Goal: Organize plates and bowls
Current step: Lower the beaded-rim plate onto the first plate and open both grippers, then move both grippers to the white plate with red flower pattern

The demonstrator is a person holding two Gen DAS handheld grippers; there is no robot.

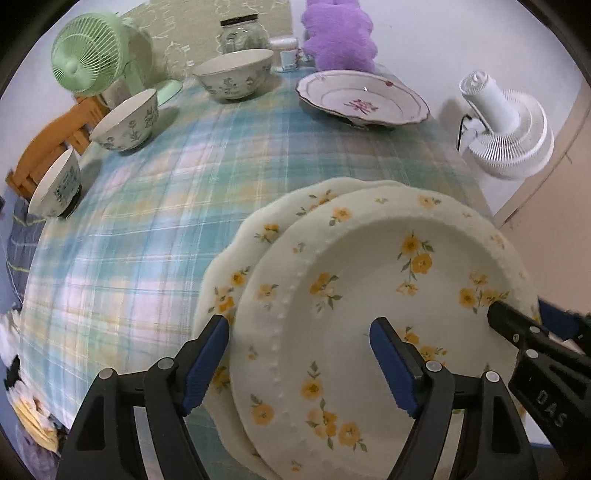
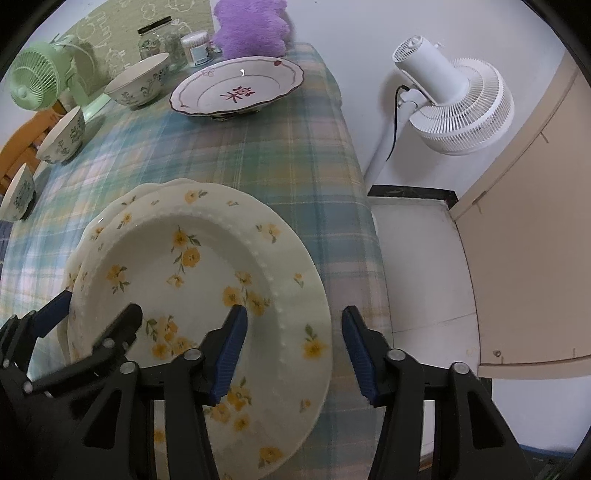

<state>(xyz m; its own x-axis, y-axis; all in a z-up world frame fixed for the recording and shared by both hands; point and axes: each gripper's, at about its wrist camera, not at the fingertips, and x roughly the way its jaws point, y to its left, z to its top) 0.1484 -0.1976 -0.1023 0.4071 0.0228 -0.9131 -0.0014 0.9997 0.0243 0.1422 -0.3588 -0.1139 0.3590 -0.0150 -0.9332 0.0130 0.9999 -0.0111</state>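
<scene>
A cream plate with yellow flowers (image 1: 369, 280) lies on a second, similar plate (image 1: 258, 236) at the near right of the table; both show in the right wrist view (image 2: 192, 266). My left gripper (image 1: 299, 354) is open, its fingers astride the top plate's left rim. My right gripper (image 2: 293, 350) is open astride the plate's right rim. A white plate with a red pattern (image 1: 364, 98) and three blue-flowered bowls (image 1: 234, 74) (image 1: 127, 122) (image 1: 57, 184) stand farther back.
The table has a plaid cloth (image 1: 147, 229). A green fan (image 1: 88, 51), a glass jar (image 1: 242, 33) and a purple plush (image 1: 340, 33) stand at the back. A white standing fan (image 2: 454, 96) and a beige door (image 2: 535, 240) are right of the table edge.
</scene>
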